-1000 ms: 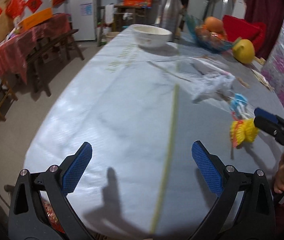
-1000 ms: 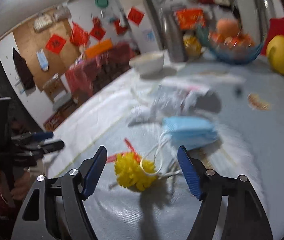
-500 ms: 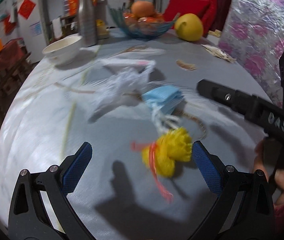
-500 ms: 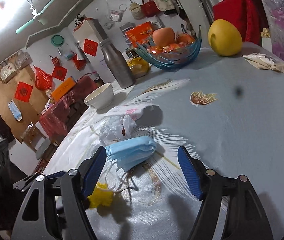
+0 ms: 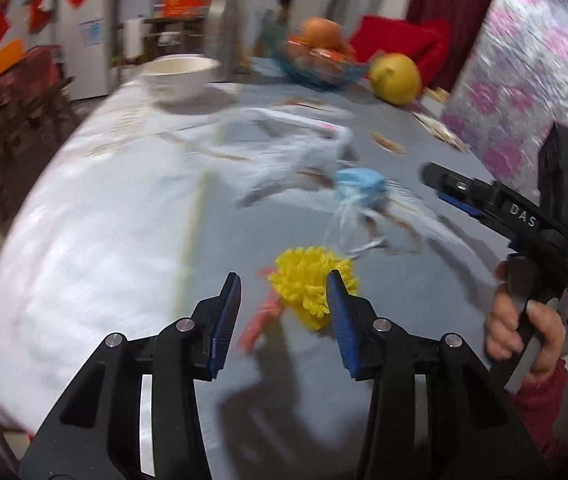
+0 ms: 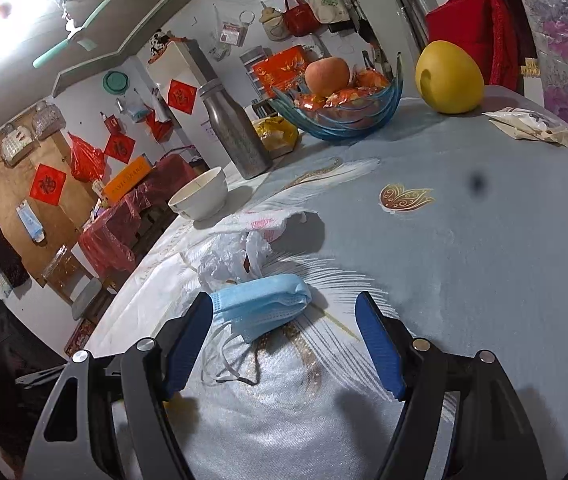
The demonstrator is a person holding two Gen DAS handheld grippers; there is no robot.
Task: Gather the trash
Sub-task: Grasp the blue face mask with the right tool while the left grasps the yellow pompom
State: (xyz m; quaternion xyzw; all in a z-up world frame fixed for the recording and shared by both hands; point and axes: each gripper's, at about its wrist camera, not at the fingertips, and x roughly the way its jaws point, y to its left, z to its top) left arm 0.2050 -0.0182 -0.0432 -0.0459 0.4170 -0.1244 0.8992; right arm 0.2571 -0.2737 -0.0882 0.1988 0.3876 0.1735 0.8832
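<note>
- The trash lay uncollected on the table [image 6: 483, 260]: a yellow net ball [image 5: 307, 284] with a red strip [image 5: 260, 320] nearest, a blue face mask [image 6: 262, 306] just beyond it, and a crumpled clear plastic bag [image 6: 230, 258] farther off.
- Nothing had been lifted or bagged; no bin was in view. Judged as an early stage, with all three pieces left to gather.
- The left gripper [image 5: 284, 314] had just been closing. Its jaws stood narrow, a gap between them; the net ball sat ahead and right of that gap, behind the right pad, not pinched.
- The right gripper [image 6: 284, 344] stood wide and held nothing. The mask lay beyond its pads, by the left one; contact there could not be told.
- Farther off stood a bowl [image 6: 200, 198], a metal bottle [image 6: 236, 132], a fruit dish [image 6: 339, 116] and a yellow fruit [image 6: 449, 78].
</note>
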